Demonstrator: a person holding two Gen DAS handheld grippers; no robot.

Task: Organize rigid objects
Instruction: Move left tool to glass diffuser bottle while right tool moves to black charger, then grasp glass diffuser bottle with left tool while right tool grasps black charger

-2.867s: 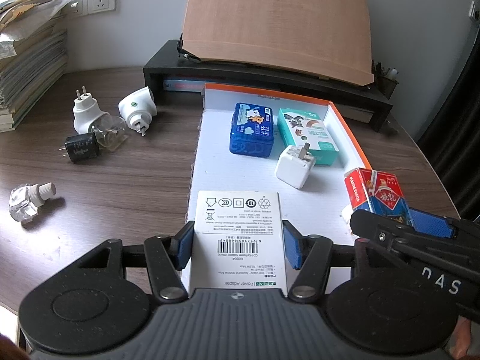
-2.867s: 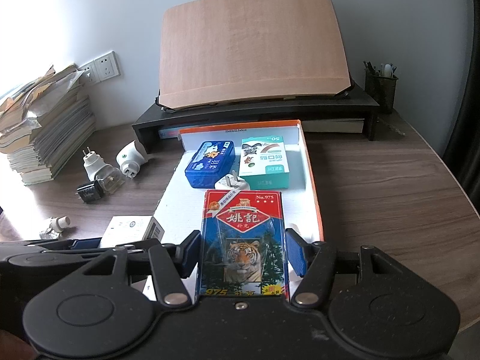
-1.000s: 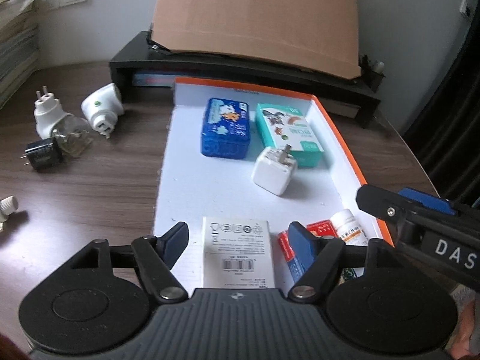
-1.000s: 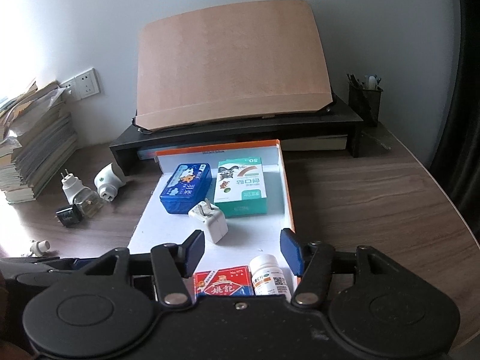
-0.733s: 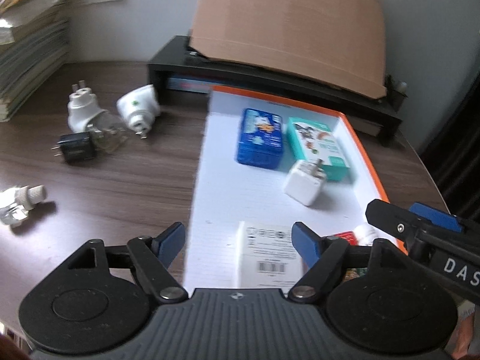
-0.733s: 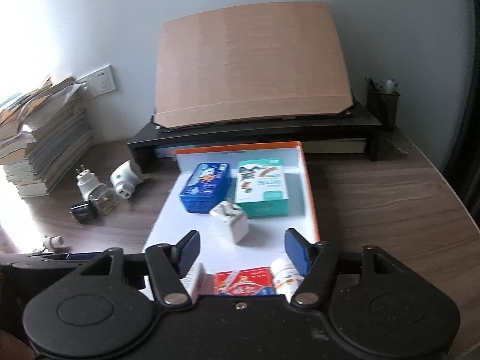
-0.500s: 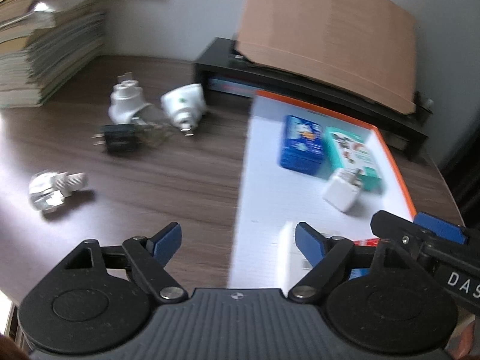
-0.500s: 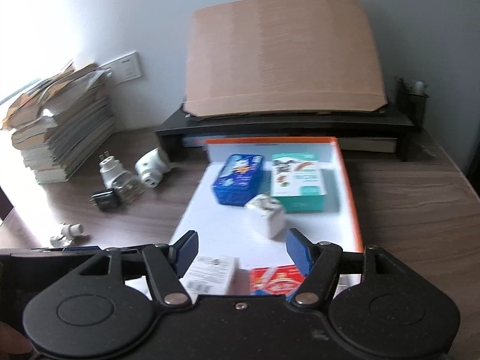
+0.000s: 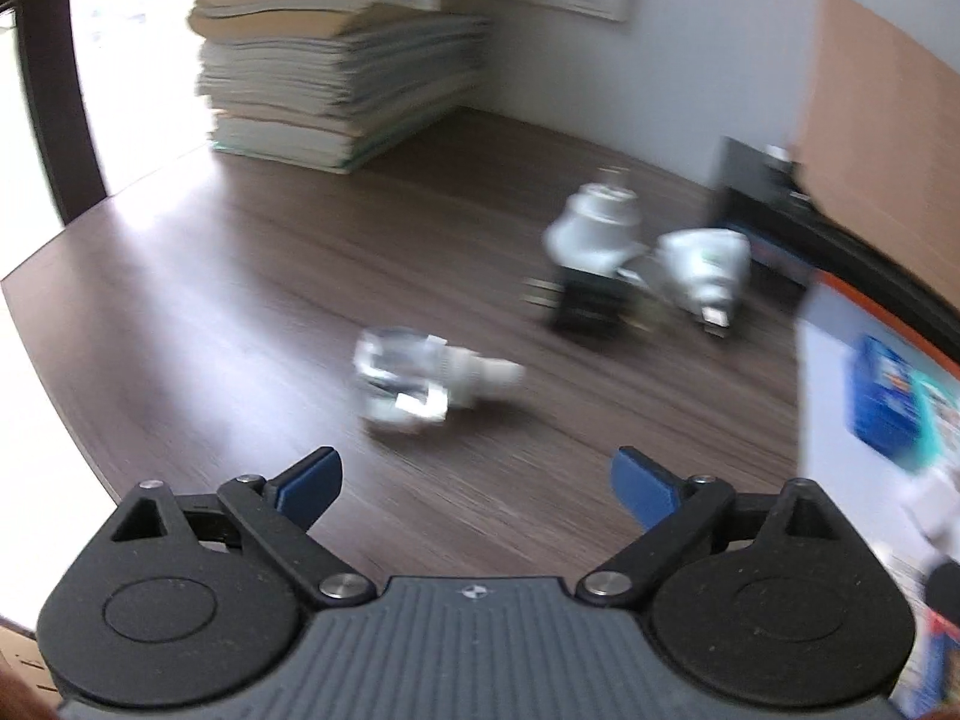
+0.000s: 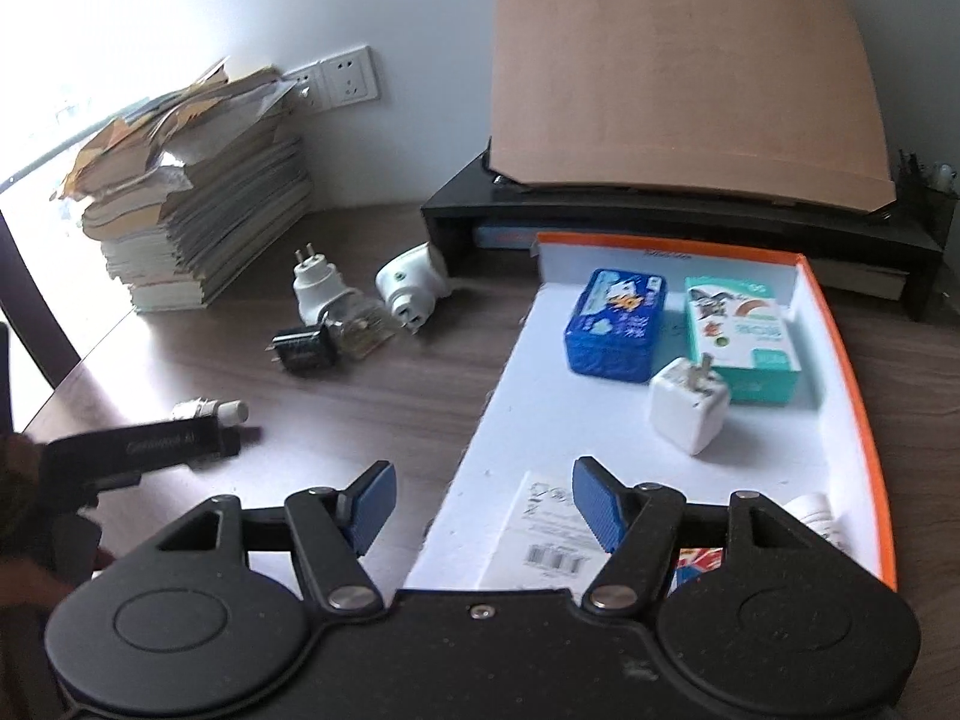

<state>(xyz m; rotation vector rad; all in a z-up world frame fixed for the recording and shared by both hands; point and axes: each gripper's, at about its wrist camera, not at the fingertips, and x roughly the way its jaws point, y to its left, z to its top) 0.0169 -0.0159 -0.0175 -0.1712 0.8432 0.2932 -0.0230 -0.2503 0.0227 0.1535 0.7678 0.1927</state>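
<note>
Clear bottle: I see a small clear bottle (image 9: 414, 381) with a white cap lying on its side on the wooden table (image 9: 252, 300), ahead of my left gripper (image 9: 474, 477) and between its two blue pads in line of sight; not touched. The left wrist view is blurred.
Left gripper: released, jaws spread wide, nothing between them. From the right wrist view I see its black body (image 10: 138, 447) low over the table, just in front of the bottle (image 10: 210, 409).
Right gripper: my right gripper (image 10: 483, 501) is released too, holding nothing, over the near left edge of the tray (image 10: 864, 420).
Plug group: white plug adapter (image 10: 315, 288), black charger (image 10: 303, 351) and a second white plug (image 10: 414, 285) lie close together on the table, left of the tray, beyond the bottle.
Tray contents: I count a blue tin (image 10: 618, 324) and a teal box (image 10: 741, 339) side by side at the far end; a white charger cube (image 10: 690, 414) near them, prongs up; a white barcode box (image 10: 552, 531) at the near end; beside it a red card pack (image 10: 699, 561) and a white pill bottle (image 10: 819, 516), both partly hidden.
Surroundings: stack of books (image 10: 198, 216) at far left; black stand (image 10: 660, 228) behind the tray bearing a brown board (image 10: 678, 72).
</note>
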